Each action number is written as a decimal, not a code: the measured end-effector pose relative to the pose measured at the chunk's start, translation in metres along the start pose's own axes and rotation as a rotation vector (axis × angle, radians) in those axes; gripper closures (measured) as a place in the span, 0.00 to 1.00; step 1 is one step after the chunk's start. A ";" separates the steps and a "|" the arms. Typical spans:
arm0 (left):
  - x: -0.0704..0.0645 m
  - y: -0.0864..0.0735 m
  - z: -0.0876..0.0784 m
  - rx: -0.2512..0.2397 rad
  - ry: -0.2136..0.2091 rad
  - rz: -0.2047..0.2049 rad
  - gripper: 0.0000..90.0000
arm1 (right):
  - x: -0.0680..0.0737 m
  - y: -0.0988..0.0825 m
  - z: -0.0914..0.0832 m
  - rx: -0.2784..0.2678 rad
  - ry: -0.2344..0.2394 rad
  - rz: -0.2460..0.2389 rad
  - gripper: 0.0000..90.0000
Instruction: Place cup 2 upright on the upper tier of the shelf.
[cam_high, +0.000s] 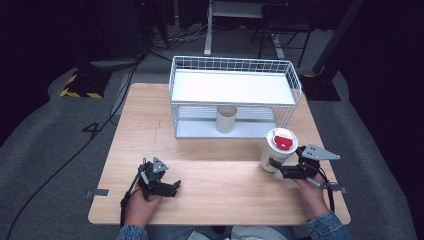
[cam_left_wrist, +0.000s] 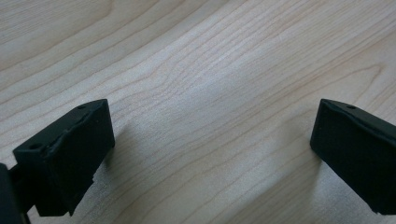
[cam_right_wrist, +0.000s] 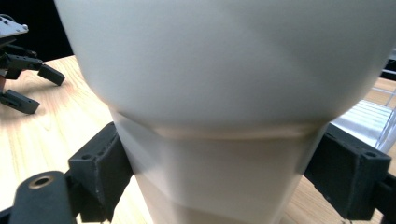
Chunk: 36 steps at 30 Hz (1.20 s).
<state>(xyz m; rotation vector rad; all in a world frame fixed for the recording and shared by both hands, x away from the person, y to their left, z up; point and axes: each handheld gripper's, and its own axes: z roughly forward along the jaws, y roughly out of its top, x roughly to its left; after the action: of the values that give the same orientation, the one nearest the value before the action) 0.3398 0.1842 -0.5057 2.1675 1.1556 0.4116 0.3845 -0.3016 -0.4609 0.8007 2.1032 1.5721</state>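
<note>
Step in hand, as judged: the white cup w/ red lid (cam_high: 277, 148) is gripped low on its body by the right gripper (cam_high: 287, 172), jaws clamped on both sides, cup in front of the wire rack (cam_high: 235, 95), at its right end. Left gripper (cam_high: 167, 188) is kept idle, jaws wide apart over bare worktop (cam_high: 215, 200). Next, prob.: cup to be lifted upright and carried toward the rack, where a second cup (cam_high: 226, 119) is seen on the lower shelf.

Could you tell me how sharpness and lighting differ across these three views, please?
High view: the light wooden table is evenly lit, the floor around it dark. Left gripper view: wood grain is crisp, with soft shadows beside the open left gripper. Right gripper view: the white paper cup with red-centred lid sits so close that its surface is soft and blurred between the right gripper.
</note>
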 end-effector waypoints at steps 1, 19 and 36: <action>0.000 0.000 0.000 0.000 0.001 0.000 0.00 | 0.000 0.002 -0.001 -0.001 0.004 0.000 0.17; 0.000 0.000 0.001 -0.002 0.001 -0.008 0.00 | 0.004 0.045 -0.010 -0.026 0.001 -0.033 0.17; 0.000 0.000 0.001 -0.001 0.001 -0.008 0.00 | 0.007 0.092 -0.016 -0.056 0.004 -0.052 0.17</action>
<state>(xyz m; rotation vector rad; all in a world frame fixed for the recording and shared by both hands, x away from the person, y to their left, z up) 0.3402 0.1835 -0.5059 2.1613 1.1641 0.4102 0.3887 -0.2901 -0.3685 0.7185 2.0563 1.5985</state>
